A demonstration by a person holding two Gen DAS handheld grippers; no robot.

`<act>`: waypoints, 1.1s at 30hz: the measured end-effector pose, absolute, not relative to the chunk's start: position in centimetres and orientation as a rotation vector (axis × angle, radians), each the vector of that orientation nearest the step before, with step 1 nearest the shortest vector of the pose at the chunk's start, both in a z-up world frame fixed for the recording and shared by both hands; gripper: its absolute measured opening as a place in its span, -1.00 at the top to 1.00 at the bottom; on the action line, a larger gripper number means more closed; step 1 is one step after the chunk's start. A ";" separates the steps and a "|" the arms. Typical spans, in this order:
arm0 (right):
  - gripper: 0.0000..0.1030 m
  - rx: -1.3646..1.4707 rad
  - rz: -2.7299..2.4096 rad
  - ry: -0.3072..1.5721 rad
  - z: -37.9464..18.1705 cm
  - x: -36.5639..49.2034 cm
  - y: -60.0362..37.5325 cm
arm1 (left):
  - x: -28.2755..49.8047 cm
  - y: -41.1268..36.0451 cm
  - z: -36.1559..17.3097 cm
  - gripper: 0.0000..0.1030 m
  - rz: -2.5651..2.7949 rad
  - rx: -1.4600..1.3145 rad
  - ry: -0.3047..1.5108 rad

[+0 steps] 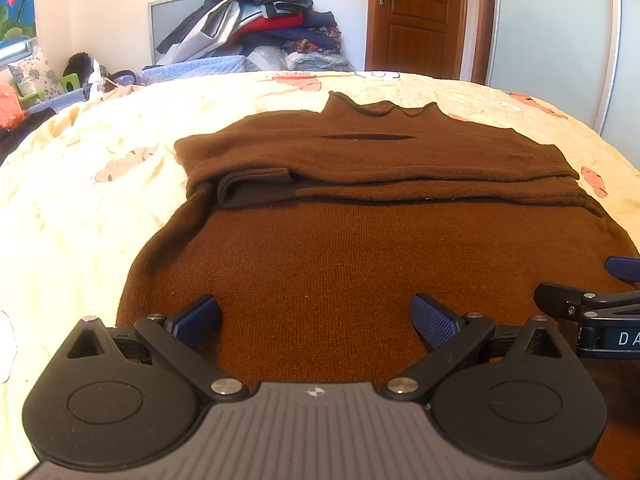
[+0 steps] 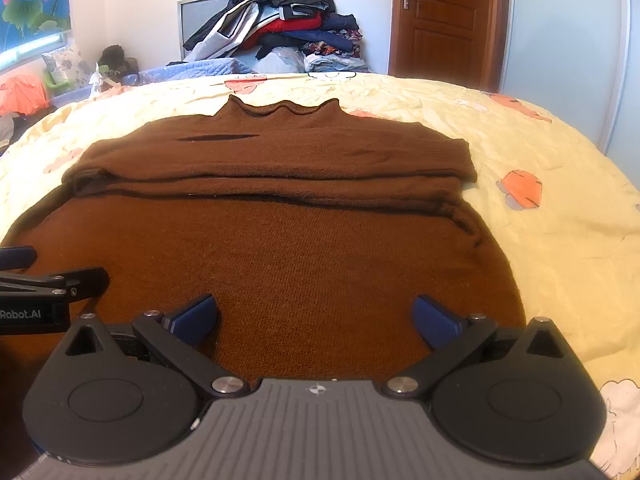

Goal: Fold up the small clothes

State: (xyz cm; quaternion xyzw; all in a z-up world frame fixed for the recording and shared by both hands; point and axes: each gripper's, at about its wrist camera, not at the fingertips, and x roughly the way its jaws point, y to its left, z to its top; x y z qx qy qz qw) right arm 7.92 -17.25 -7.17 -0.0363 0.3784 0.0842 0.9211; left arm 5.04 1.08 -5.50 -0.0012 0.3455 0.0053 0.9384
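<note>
Each claw is black, with blue ribbed pads, silver screws and a grey ridged base.

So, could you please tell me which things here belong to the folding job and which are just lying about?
Job:
brown sweater
left gripper
right gripper

Lying about:
clothes pile
floral pillow
orange cloth

Brown sweater on cream, pink-patterned bedspread

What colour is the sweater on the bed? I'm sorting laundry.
Brown sweater, seen best in the right wrist view.
</note>
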 end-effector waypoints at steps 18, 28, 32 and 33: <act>-1.00 -0.049 0.187 0.770 -7.1 8.0 -17.6 | 5.3 1.0 -5.6 -1.00 0.019 -0.003 0.707; -1.00 0.184 0.294 0.791 -5.5 6.2 -22.4 | 1.9 3.9 -3.8 -1.00 0.051 -0.153 0.749; -1.00 0.555 0.363 0.898 -4.5 3.4 -29.9 | -1.5 8.1 -3.0 -1.00 -0.024 -0.306 0.780; -1.00 0.624 0.365 0.913 -4.4 2.8 -31.6 | -2.1 9.3 -3.1 -1.00 -0.030 -0.338 0.795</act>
